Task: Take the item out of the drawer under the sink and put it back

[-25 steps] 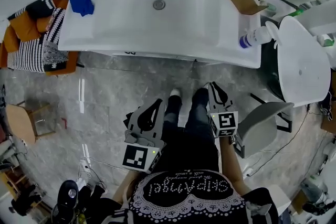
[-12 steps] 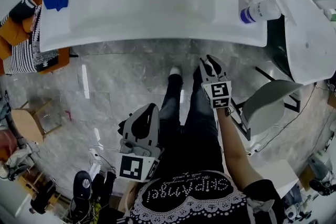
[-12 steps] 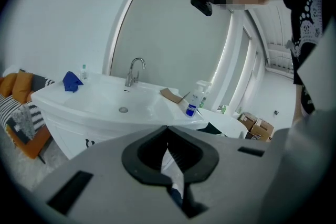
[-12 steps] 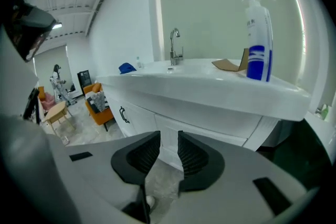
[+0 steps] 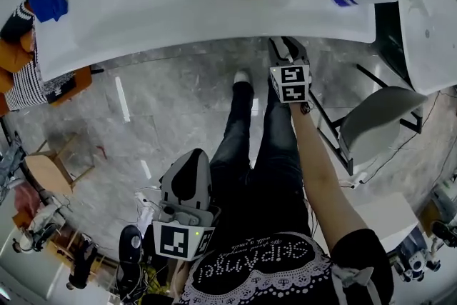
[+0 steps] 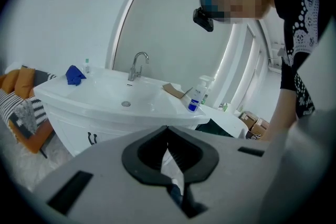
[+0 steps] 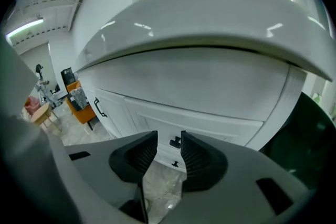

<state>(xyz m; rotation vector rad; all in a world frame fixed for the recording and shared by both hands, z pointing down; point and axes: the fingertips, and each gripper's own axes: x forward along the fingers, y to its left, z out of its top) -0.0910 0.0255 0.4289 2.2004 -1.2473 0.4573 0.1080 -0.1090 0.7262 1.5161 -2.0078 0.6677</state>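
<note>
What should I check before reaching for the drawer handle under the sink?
1. Right hand-held gripper open: ok; jaws have just been opening, nothing between them.
2. Drawer handle in line beyond its gap: ok.
3. Jaws at the handle: not ok, short of it.
4. Drawer closed: ok; item inside: cannot tell.
5. Left hand-held gripper free: ok, shut and empty.

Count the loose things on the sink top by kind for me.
Bottles: 2, small bottle and pump bottle
Blue cloth: 1
Cardboard piece: 1
Total: 4
</note>
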